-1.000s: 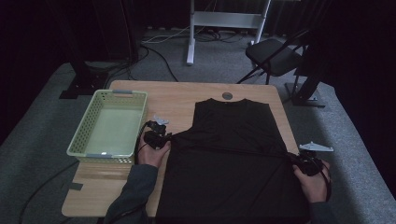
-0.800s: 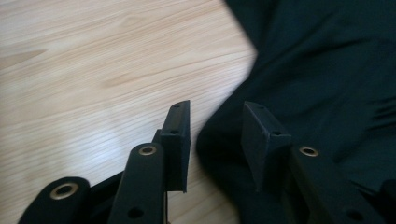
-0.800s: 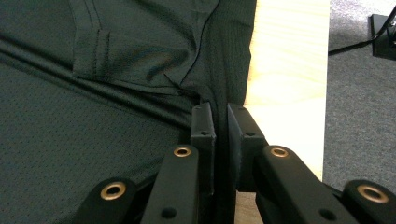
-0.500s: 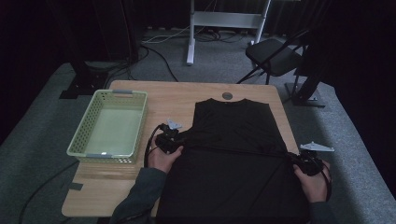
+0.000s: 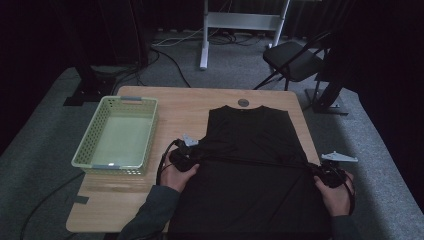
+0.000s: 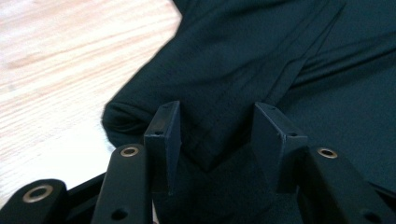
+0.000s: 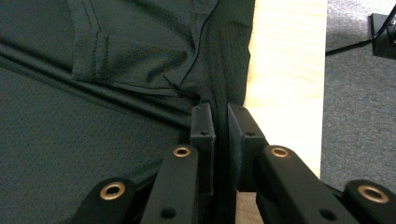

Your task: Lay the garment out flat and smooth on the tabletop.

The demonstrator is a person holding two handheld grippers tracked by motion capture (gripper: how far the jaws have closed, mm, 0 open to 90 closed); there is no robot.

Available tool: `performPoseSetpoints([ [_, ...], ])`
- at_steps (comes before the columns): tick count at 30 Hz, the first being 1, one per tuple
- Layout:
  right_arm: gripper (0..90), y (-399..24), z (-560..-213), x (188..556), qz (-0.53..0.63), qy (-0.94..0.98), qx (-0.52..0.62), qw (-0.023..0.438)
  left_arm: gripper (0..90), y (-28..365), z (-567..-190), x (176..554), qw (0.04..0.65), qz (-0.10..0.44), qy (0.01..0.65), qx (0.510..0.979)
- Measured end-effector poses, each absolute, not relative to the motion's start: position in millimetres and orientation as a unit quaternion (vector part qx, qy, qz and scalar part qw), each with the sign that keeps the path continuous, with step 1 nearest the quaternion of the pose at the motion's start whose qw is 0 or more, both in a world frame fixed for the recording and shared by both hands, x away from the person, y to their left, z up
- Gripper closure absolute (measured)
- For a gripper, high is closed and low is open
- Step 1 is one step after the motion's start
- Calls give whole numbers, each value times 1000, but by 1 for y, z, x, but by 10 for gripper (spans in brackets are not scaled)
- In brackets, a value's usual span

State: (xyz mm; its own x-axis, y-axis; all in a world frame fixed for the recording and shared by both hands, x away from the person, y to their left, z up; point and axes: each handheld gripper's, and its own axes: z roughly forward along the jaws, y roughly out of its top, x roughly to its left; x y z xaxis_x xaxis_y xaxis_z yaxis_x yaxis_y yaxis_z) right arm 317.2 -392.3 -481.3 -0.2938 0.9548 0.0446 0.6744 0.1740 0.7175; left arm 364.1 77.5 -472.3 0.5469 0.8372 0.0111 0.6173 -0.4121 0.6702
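Note:
A black shirt [image 5: 250, 165] lies flat on the wooden table [image 5: 185, 105], collar away from me. My left gripper [image 5: 194, 154] rests at the shirt's left edge. In the left gripper view its jaws [image 6: 217, 112] have just been opening. A folded corner of the shirt [image 6: 280, 56] lies loose between the pads, and they do not press on it. My right gripper [image 5: 316, 171] sits at the shirt's right edge near the table's side. In the right gripper view it [image 7: 219, 112] is shut on a thin fold of the shirt [image 7: 93, 116].
A pale green mesh basket [image 5: 112, 167] stands empty on the table's left part. A small round dark disc [image 5: 243, 102] lies past the collar. Beyond the table are a folding chair [image 5: 295, 60], stands and cables on grey carpet.
My left gripper has moved right, carrying the shirt's left side inward, and its jaws have spread apart. The right gripper has stayed put.

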Motion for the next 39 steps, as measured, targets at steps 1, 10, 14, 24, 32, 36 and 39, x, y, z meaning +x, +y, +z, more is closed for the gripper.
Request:
performPoseSetpoints([
  [1, 814, -392, -481, 317, 326, 735, 554, 215, 566, 76, -473, 364, 312, 183, 440, 822],
  [10, 814, -393, -481, 317, 327, 734, 555, 214, 855, 89, -464, 363, 306, 199, 446, 817],
  [14, 814, -393, -481, 317, 327, 734, 555, 214, 858, 99, -462, 363, 303, 214, 456, 809],
  [24, 814, -395, -481, 318, 326, 732, 558, 217, 858, 124, -460, 364, 284, 244, 487, 789],
  [32, 807, -397, -481, 318, 323, 730, 562, 217, 788, 131, -459, 364, 283, 246, 506, 777],
  [36, 739, -393, -479, 317, 317, 731, 560, 227, 690, 124, -450, 360, 311, 240, 491, 778],
  [39, 697, -391, -474, 314, 325, 727, 558, 235, 642, 113, -443, 359, 333, 232, 475, 781],
])
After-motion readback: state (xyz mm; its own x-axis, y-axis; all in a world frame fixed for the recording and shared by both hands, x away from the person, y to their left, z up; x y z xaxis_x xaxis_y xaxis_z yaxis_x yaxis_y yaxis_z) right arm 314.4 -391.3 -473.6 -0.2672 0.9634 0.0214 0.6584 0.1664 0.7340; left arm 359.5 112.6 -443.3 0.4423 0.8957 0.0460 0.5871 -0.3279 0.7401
